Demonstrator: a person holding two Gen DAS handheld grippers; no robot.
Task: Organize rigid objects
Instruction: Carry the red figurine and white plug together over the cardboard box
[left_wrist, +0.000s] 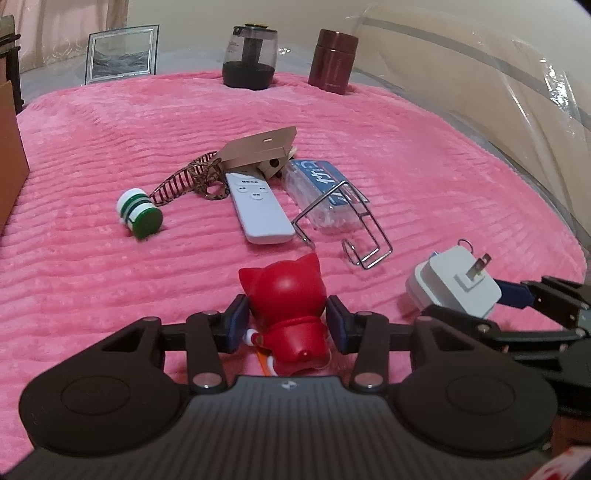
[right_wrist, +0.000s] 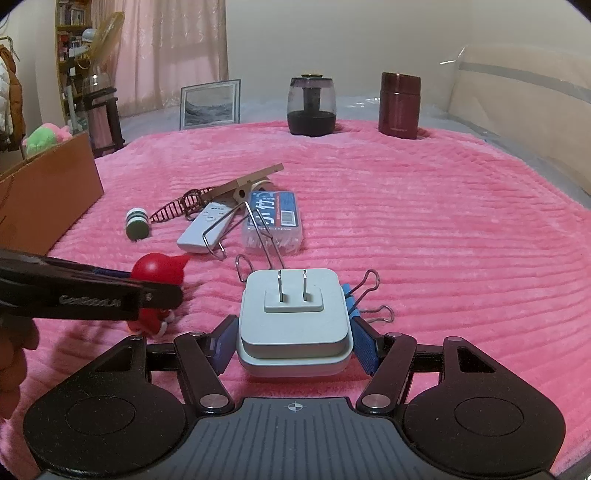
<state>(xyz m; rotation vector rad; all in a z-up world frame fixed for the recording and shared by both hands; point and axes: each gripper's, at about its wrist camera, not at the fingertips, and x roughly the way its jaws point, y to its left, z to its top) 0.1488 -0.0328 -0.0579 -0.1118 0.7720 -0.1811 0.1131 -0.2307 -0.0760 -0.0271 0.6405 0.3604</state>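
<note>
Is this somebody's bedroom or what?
Probably a bedroom at home. Everything sits on a fuzzy pink blanket that looks spread over a bed. There is a curtain behind it, a bookshelf stuffed with things, and a jacket hanging on the left.

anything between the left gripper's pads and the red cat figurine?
Nothing visible. The left gripper has its blue pads against both sides of the red plastic cat figurine on the pink ribbed blanket. No other object sits in that gap.
</note>
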